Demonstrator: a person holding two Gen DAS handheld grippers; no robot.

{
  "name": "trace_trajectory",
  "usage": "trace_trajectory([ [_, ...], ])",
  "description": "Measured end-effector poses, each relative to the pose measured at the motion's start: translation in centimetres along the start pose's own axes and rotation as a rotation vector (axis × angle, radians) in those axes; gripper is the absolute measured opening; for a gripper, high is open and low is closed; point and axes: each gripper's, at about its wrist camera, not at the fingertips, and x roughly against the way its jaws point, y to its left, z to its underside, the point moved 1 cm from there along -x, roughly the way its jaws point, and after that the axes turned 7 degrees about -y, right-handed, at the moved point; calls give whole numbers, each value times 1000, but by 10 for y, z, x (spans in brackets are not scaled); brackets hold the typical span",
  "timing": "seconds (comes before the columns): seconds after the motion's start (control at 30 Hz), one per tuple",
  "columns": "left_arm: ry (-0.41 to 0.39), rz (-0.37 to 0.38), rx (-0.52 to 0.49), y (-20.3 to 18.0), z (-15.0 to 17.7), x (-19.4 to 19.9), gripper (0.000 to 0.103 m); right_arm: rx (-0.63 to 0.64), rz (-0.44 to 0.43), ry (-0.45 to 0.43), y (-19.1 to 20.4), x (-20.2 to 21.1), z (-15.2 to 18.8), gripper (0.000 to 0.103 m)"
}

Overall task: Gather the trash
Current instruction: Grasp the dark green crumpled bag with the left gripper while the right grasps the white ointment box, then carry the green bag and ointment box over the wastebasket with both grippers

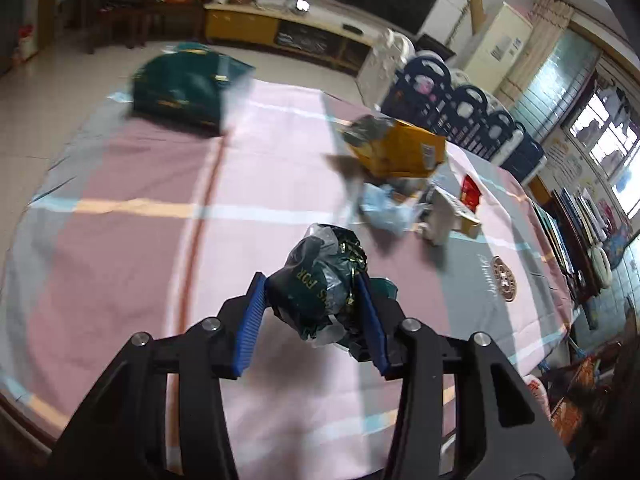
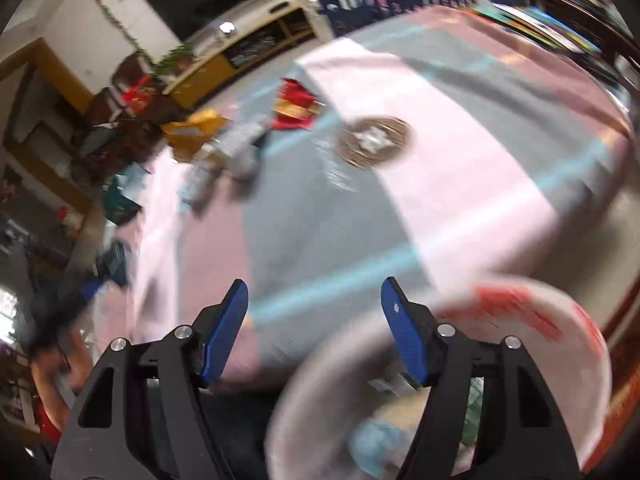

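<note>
Left gripper (image 1: 312,300) pinches a crumpled dark wrapper (image 1: 320,280) above the near tablecloth (image 1: 120,168); right gripper (image 2: 314,320) half-open, empty, by white bag (image 2: 520,320). Loose crinkly plastic may slip mid-carry.

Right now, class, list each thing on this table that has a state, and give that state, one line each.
left gripper: shut on the crumpled dark green bag, lifted off the cloth
right gripper: open, nothing between its fingers
yellow box: torn open, tilted
white bin: open, some trash inside
</note>
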Motion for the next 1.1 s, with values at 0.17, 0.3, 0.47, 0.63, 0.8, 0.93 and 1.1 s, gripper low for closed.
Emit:
trace_trajectory([
  [0.17,-27,113,160,29,1,10,46,93,-4,-69,77,-66,-64,79],
  [0.3,17,69,104,21,3,-3,46,242,105,-6,127,-142,-96,79],
  [0.47,6,19,-10,13,11,-1,47,319,272,100,119,-197,-89,40],
  [0.63,24,36,51,27,11,-3,47,239,128,40,90,-149,-62,37],
  [0.8,21,38,53,27,11,-3,47,271,-23,42,82,-87,-8,38],
  [0.93,19,23,20,20,12,-2,47,349,9,136,81,-86,35,38],
  [1.1,23,9,-6,17,14,-3,47,232,-35,166,71,-86,37,62],
])
